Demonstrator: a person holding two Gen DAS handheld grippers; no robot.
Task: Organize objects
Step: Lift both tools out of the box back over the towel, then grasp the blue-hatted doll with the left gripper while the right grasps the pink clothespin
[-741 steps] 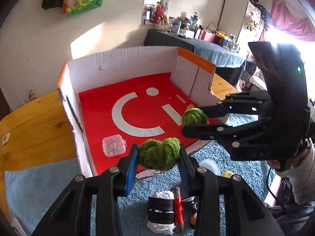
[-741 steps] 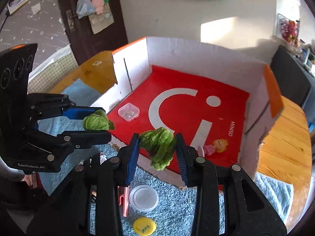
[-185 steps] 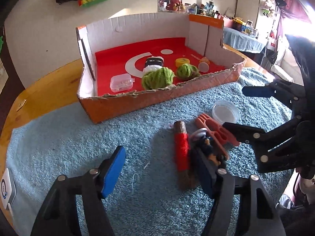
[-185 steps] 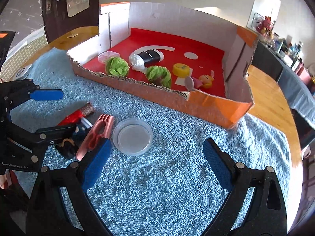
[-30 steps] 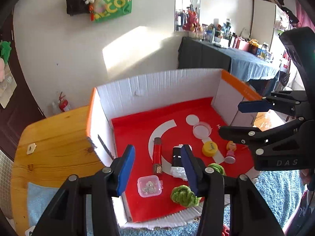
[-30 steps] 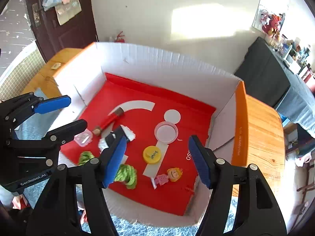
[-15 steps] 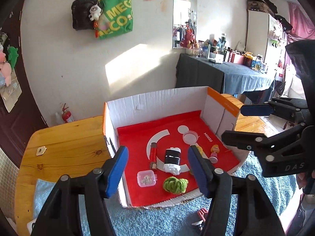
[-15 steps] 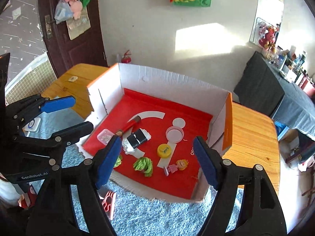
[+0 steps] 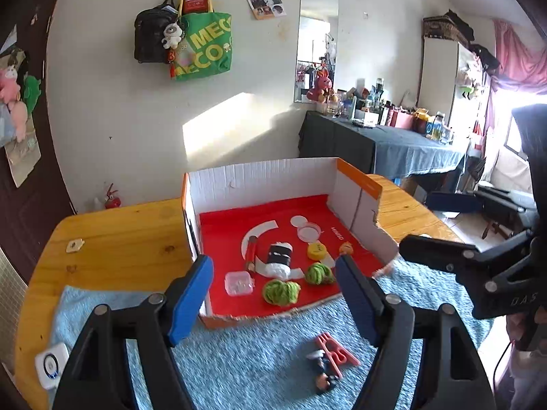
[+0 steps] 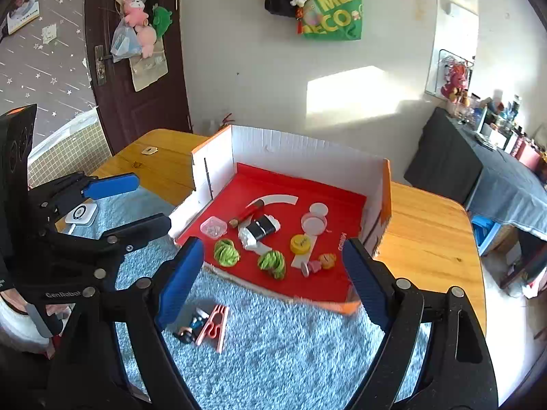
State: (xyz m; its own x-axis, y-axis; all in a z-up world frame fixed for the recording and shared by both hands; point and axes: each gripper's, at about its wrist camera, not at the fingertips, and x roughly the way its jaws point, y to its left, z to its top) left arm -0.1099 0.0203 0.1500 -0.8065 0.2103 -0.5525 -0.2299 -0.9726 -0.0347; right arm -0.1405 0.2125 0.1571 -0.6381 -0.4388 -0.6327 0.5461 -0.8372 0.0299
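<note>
Blue carpet [image 10: 290, 352] before a cardboard box [image 10: 301, 150]. Lower left: small figurine [image 10: 189, 329], probably hard; beside it a light, stiff pink clip [image 10: 213, 328], best pinched across its width. Left gripper [image 9: 273, 295] and right gripper [image 10: 271, 282] empty, jaws opening.

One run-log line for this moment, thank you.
left claw: opening, empty | right claw: opening, empty | peg, figure: outside box
</note>
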